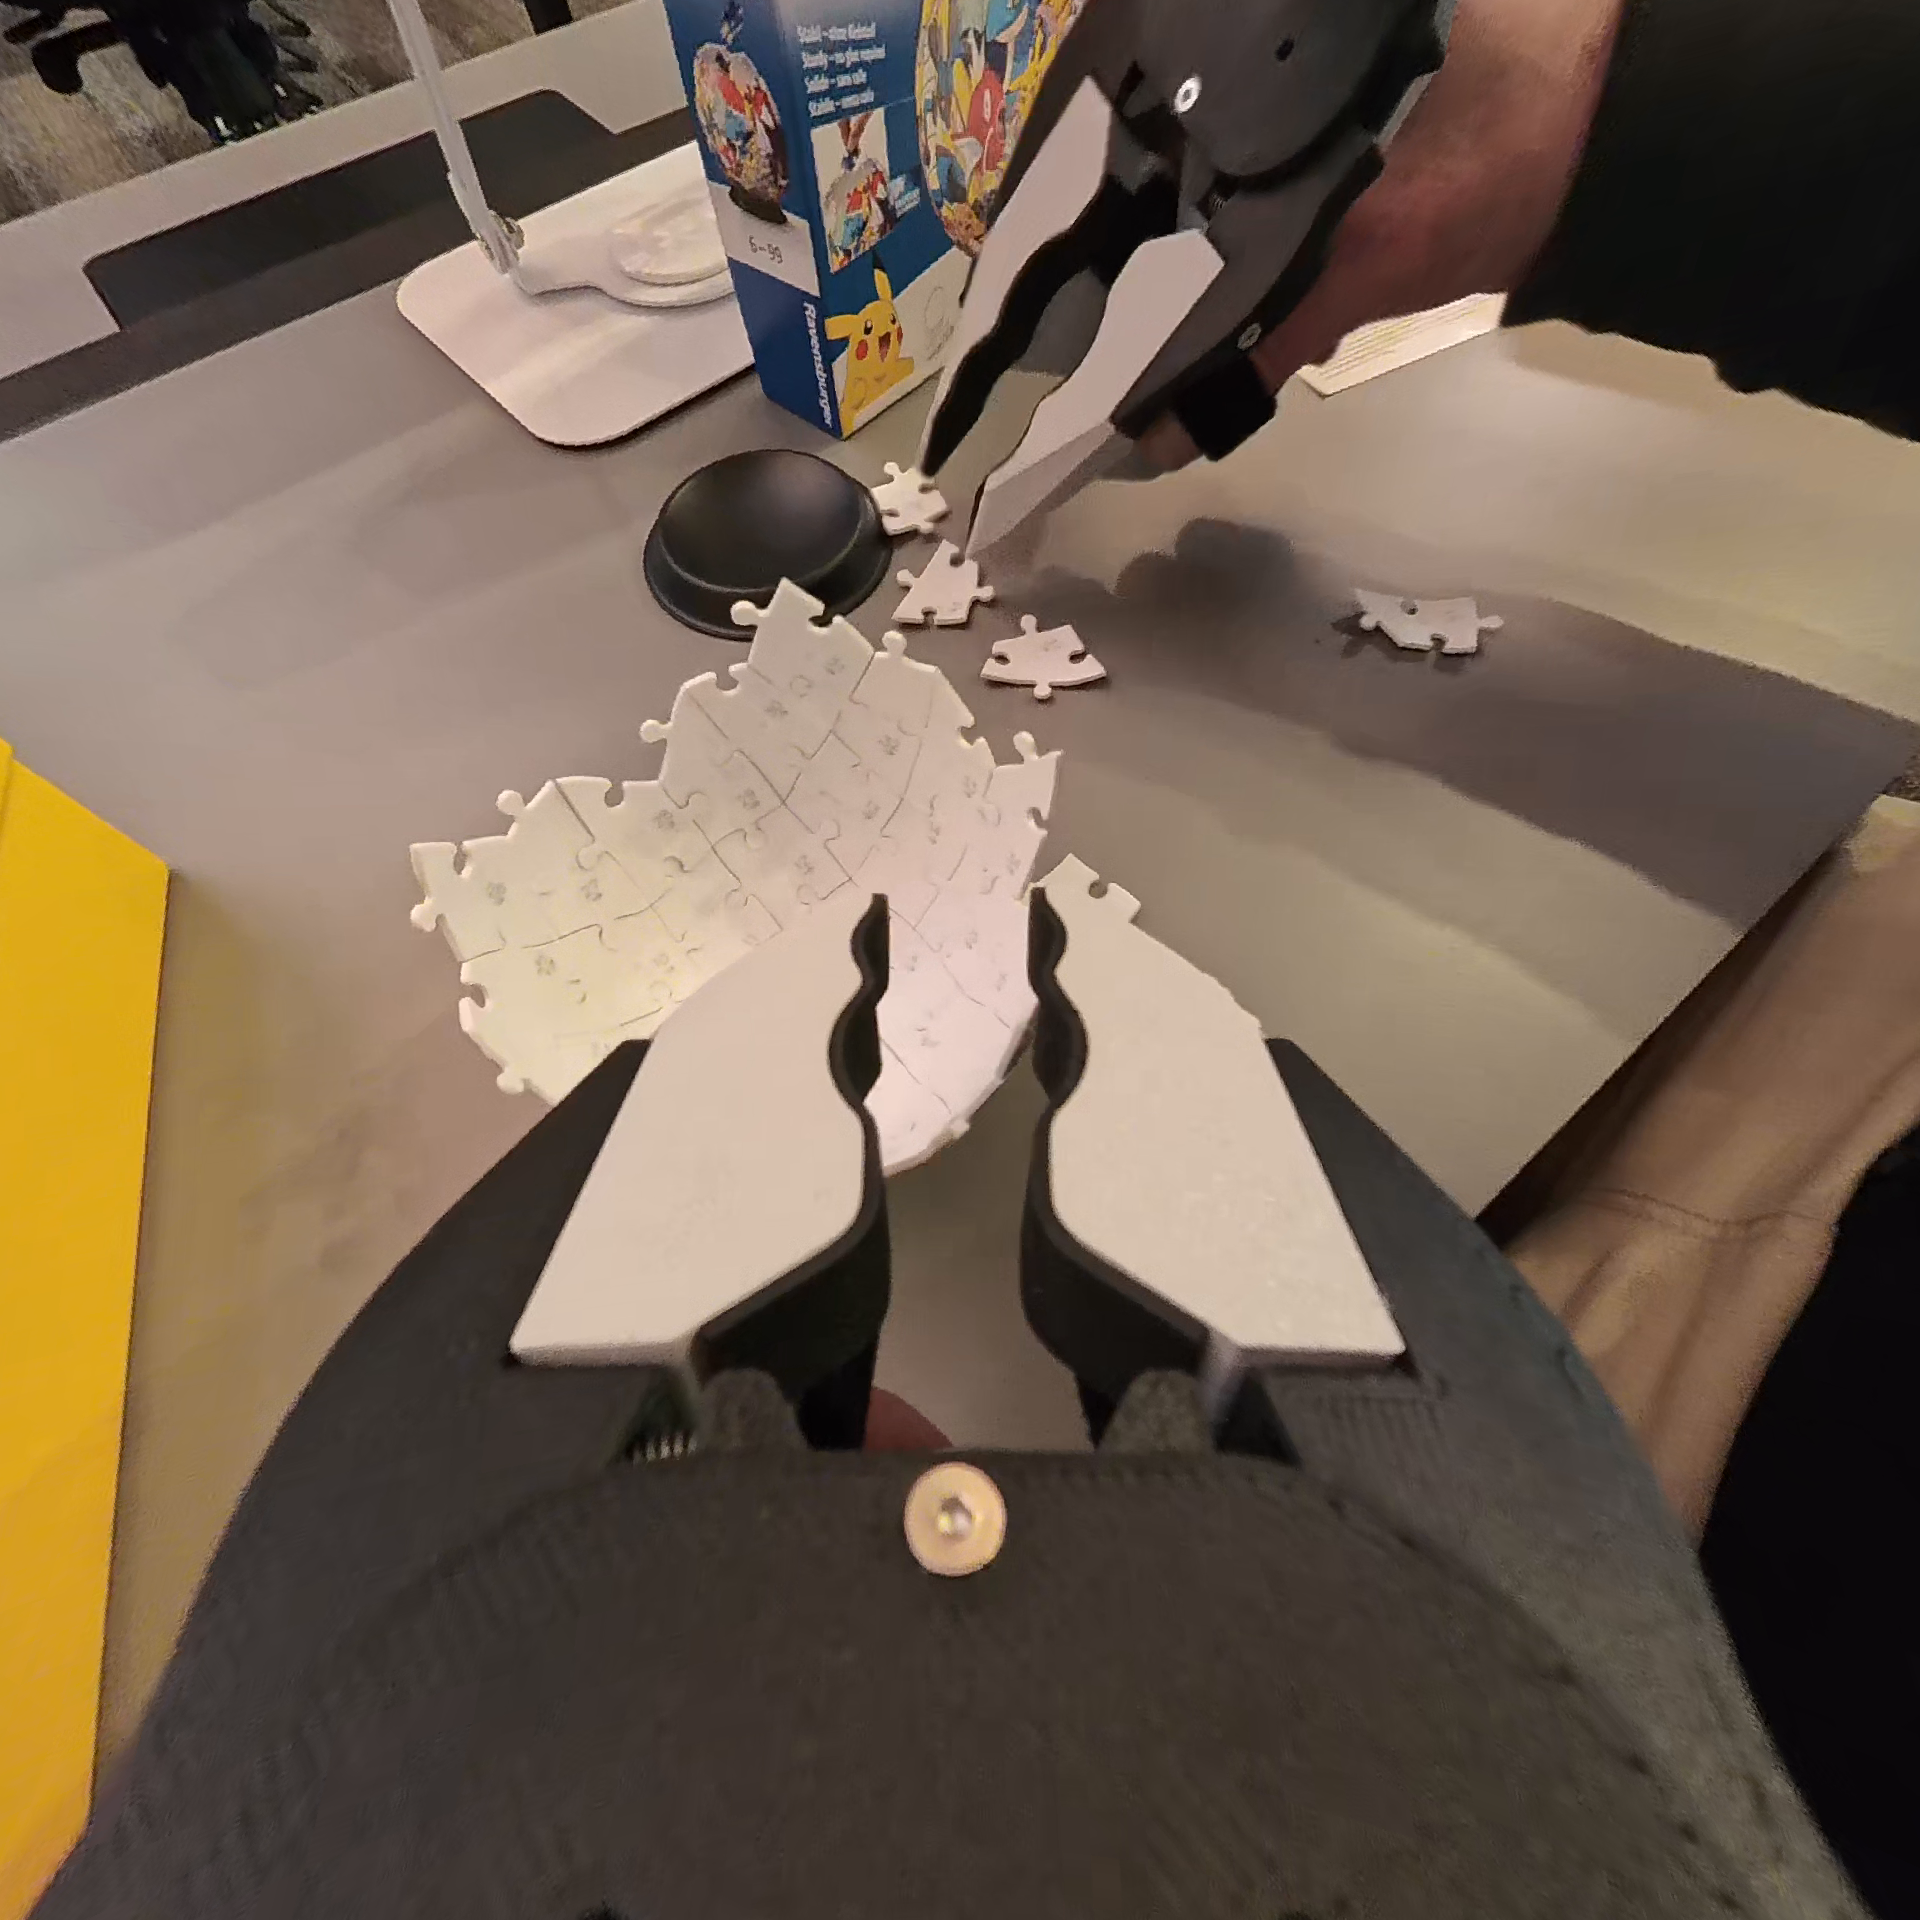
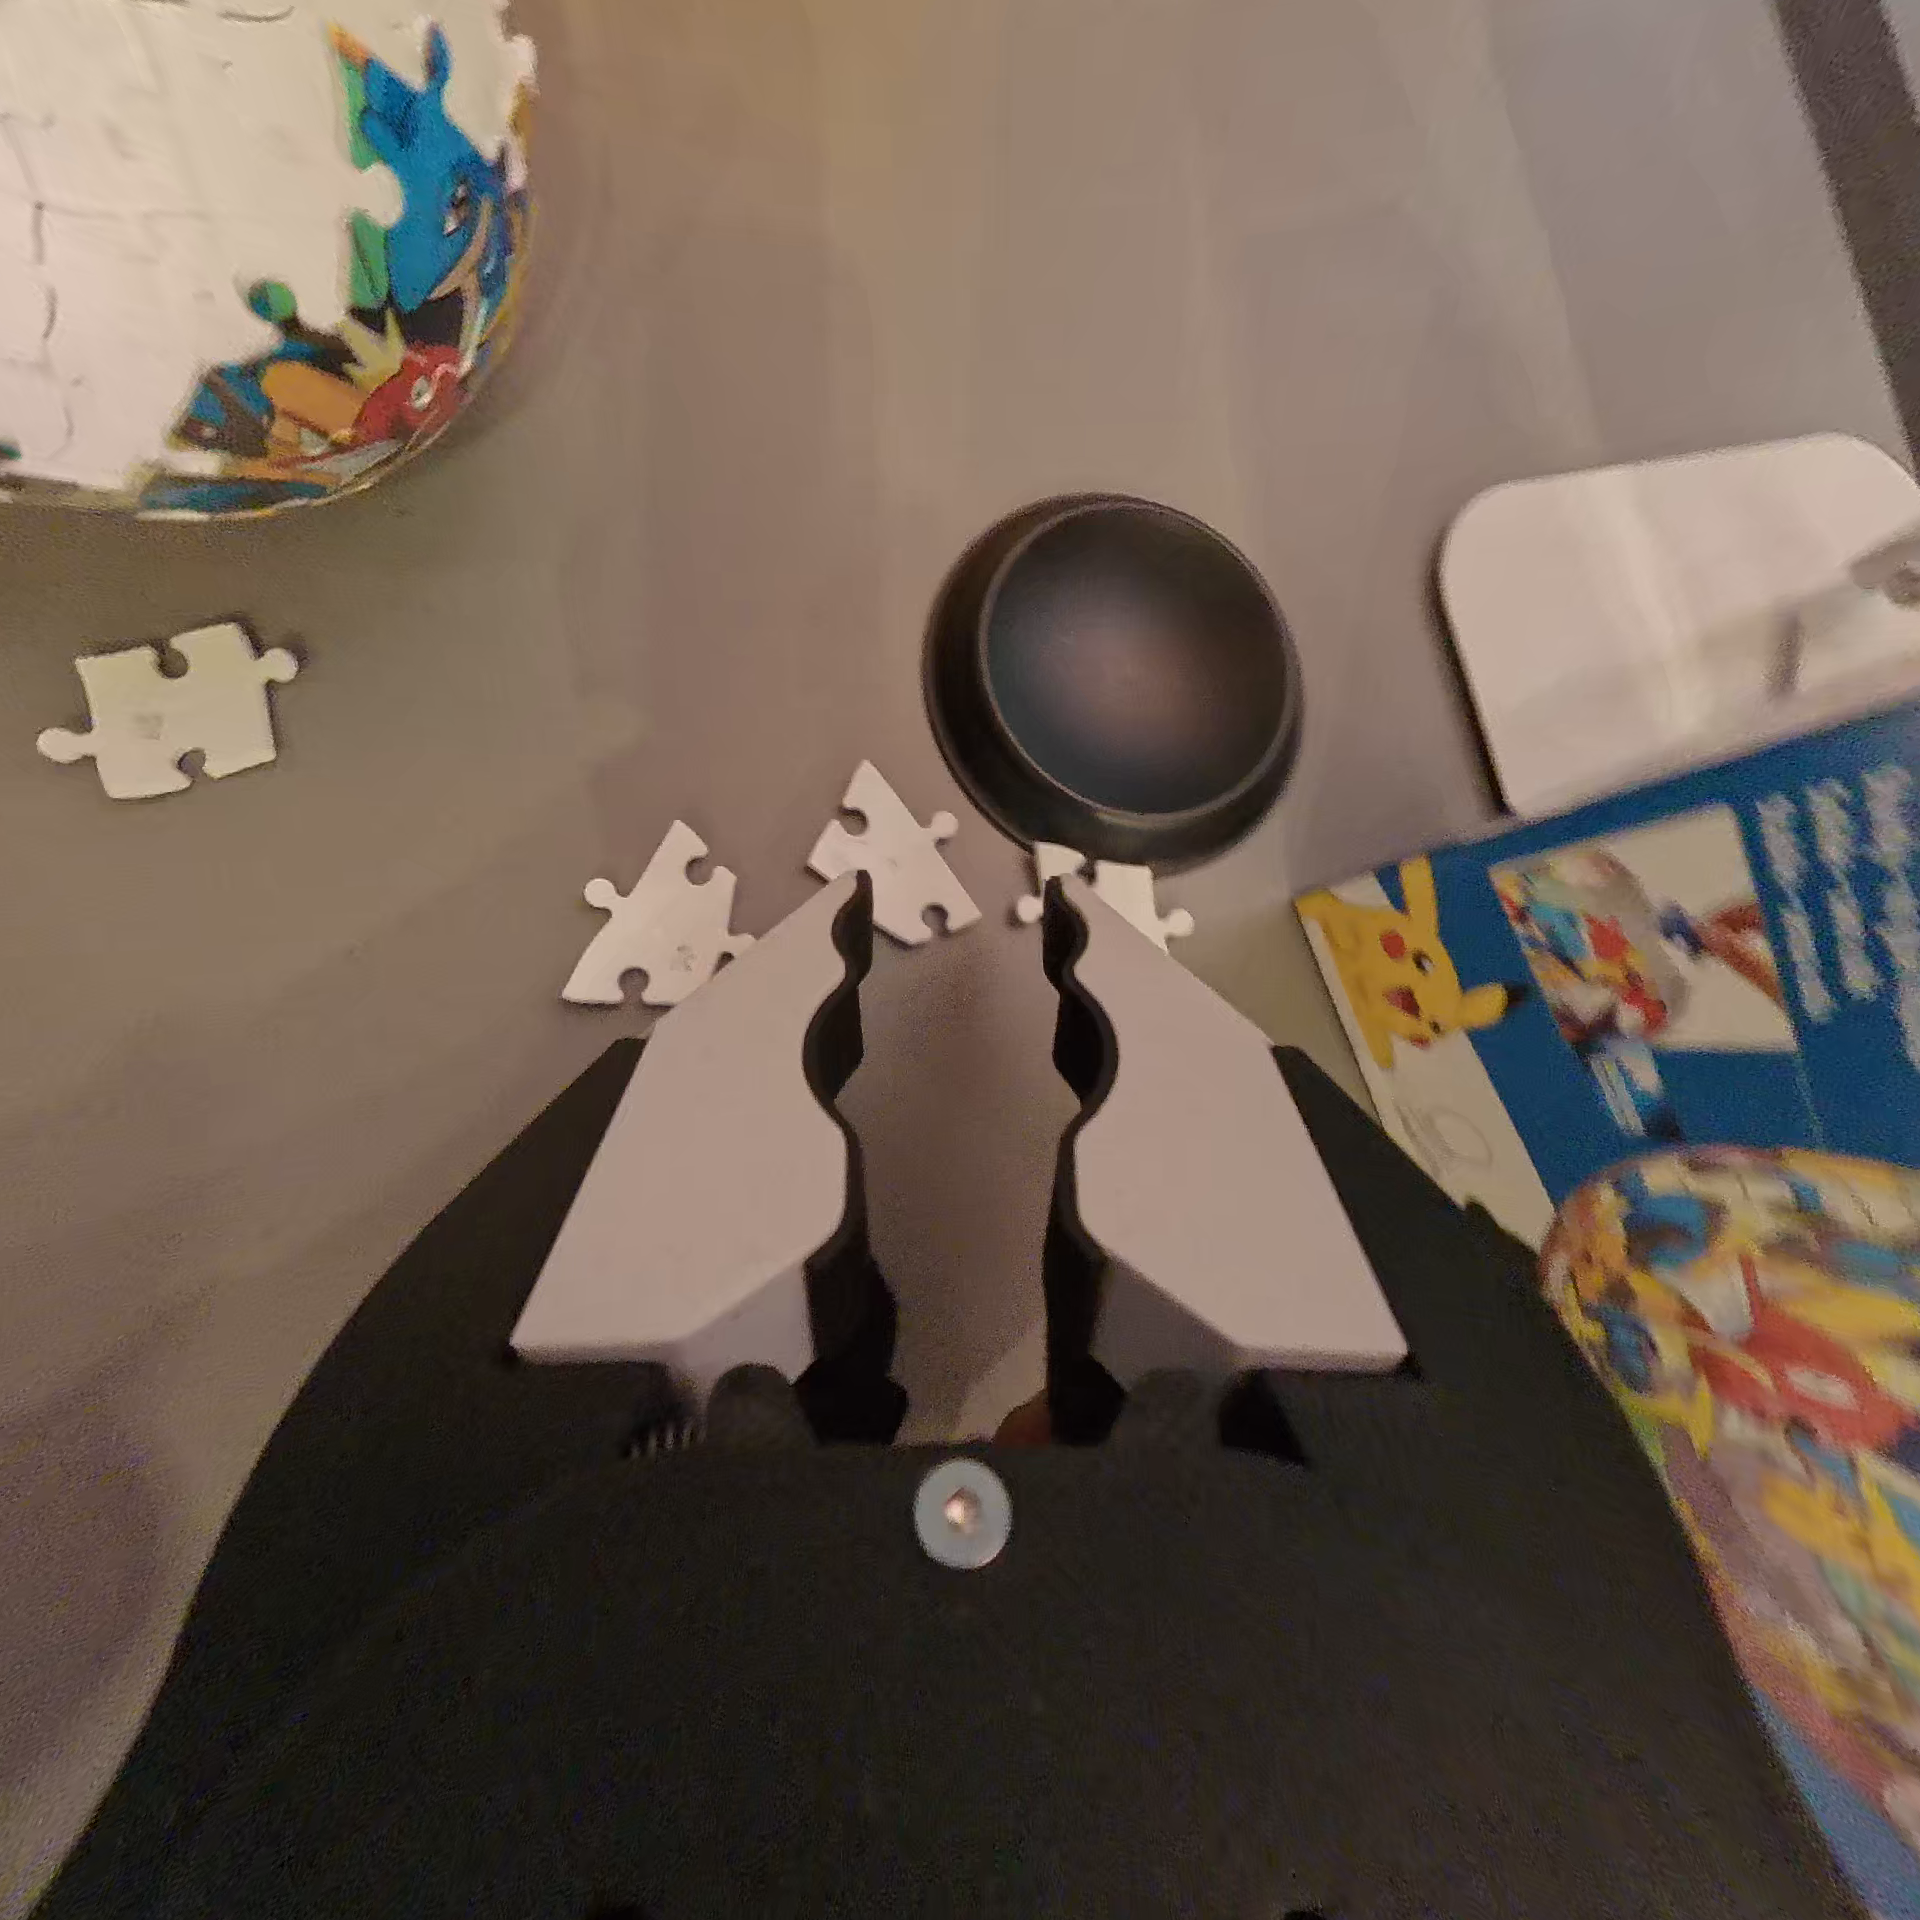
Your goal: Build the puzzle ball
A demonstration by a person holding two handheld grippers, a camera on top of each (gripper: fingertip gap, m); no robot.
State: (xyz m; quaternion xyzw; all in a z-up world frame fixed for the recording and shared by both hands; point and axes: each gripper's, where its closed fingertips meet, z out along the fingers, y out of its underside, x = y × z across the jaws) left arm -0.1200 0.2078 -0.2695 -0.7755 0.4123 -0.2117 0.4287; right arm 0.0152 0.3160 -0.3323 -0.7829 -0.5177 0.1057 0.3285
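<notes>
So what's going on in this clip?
A person is building a puzzle ball with two handheld claws. The right claw is open, its tips down among three loose white pieces beside the black stand; it holds nothing. The left claw is open over the half-built shell, which lies white side up. A fourth loose piece lies apart. The puzzle box stands behind.

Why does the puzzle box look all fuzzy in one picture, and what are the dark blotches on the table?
Right wrist view: the puzzle box is smeared at the picture's edge, probably by motion and the wide lens; the black stand is sharper. Left wrist view: the blotches are shadows below the right tongs, and the table shines pale with glare.
</notes>
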